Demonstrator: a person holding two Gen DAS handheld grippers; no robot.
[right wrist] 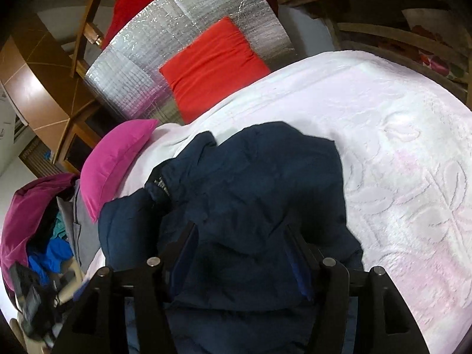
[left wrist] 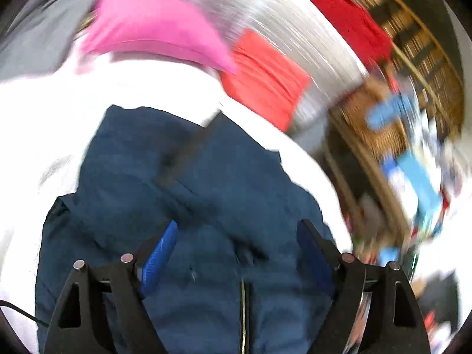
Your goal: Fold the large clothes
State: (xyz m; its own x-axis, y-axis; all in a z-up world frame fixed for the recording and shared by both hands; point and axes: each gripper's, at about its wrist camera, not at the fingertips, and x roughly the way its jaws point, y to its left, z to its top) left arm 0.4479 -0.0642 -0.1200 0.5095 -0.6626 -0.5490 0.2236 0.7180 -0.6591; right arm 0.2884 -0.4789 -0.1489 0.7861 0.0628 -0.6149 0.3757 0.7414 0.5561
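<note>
Where jacket [left wrist: 183,177] lies: gaping left claw [left wrist: 236,233]

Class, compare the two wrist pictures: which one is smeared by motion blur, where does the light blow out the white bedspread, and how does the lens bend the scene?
Left wrist view: heavy motion smear across the silver mat and shelves; the white bedspread is blown out to featureless white. Right wrist view: sharp, the bedspread's embossed pattern readable, the navy jacket dark with little detail. Both: fisheye curvature and black corners.
</note>
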